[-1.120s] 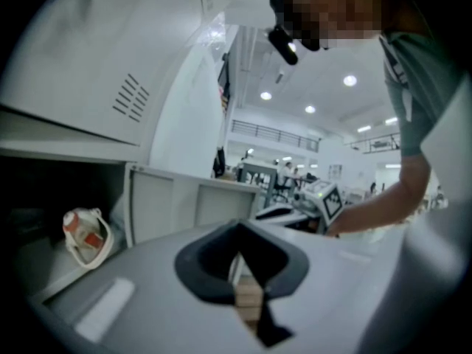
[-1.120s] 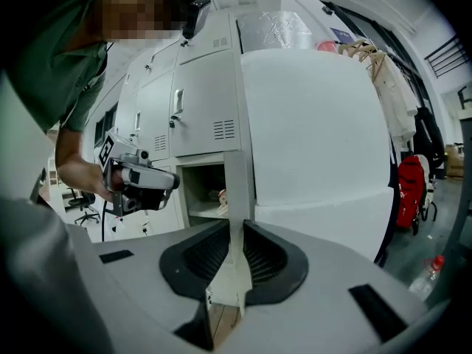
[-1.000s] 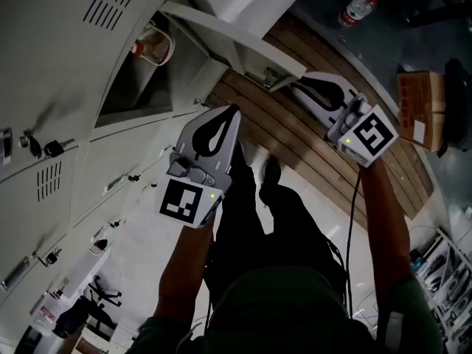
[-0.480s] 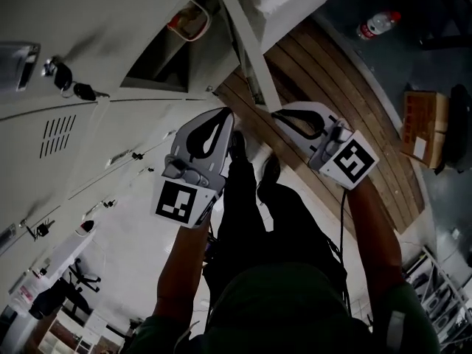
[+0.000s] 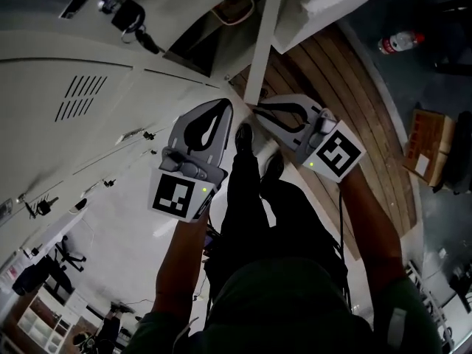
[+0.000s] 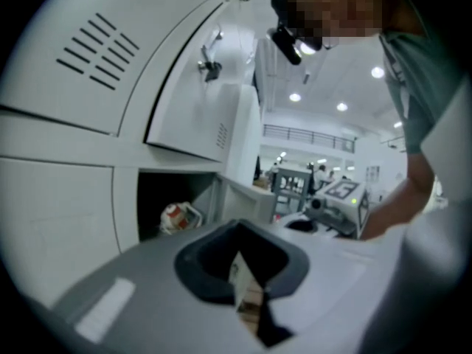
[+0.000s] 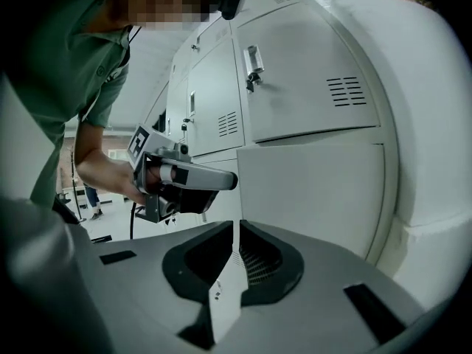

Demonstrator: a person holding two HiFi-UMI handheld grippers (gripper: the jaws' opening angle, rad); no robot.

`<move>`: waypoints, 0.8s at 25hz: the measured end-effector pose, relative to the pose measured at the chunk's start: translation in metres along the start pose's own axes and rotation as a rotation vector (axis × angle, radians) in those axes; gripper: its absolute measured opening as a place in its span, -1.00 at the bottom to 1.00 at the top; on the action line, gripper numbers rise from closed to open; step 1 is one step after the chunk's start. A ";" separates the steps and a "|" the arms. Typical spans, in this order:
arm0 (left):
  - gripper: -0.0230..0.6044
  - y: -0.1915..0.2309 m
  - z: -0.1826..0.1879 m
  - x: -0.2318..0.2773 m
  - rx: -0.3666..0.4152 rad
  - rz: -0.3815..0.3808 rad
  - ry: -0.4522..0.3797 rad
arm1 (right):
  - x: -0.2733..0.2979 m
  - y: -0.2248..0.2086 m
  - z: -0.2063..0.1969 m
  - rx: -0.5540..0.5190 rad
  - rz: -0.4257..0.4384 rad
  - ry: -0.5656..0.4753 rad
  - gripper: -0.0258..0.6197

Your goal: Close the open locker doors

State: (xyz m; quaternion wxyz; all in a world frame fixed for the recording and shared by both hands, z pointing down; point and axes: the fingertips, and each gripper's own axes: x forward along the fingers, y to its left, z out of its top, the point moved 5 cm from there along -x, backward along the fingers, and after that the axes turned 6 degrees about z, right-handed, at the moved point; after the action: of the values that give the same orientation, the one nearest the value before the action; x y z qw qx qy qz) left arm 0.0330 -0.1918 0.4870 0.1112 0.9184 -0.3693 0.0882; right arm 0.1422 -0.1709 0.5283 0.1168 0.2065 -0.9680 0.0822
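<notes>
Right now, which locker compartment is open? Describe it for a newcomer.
On the white locker bank, find the keys hanging from a lock; the open compartment is the dark recess directly below that locker. Unlike its shut neighbours, it shows a red-and-white packet inside, its door clamped in the right gripper.

The left gripper [image 6: 237,231] — jaws together — points toward a dark compartment [image 6: 156,192] holding a red-and-white packet [image 6: 179,216], beside the swung-out locker door [image 6: 195,116].

Dim head view, fisheye-warped blurry edges
</notes>
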 end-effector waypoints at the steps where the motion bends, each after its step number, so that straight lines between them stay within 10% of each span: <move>1: -0.91 0.003 -0.001 -0.003 0.005 0.004 0.004 | 0.006 -0.001 0.002 -0.007 0.008 0.004 -0.83; 20: -0.91 0.054 0.017 -0.041 0.025 0.084 -0.011 | 0.091 -0.043 0.023 -0.057 0.002 0.061 -0.83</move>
State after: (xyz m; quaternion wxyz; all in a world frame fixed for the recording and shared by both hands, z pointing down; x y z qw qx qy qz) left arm -0.0327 -0.2075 0.4679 0.0940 0.9038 -0.4072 0.0925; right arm 0.0750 -0.2494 0.5348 0.1521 0.1995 -0.9661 0.0612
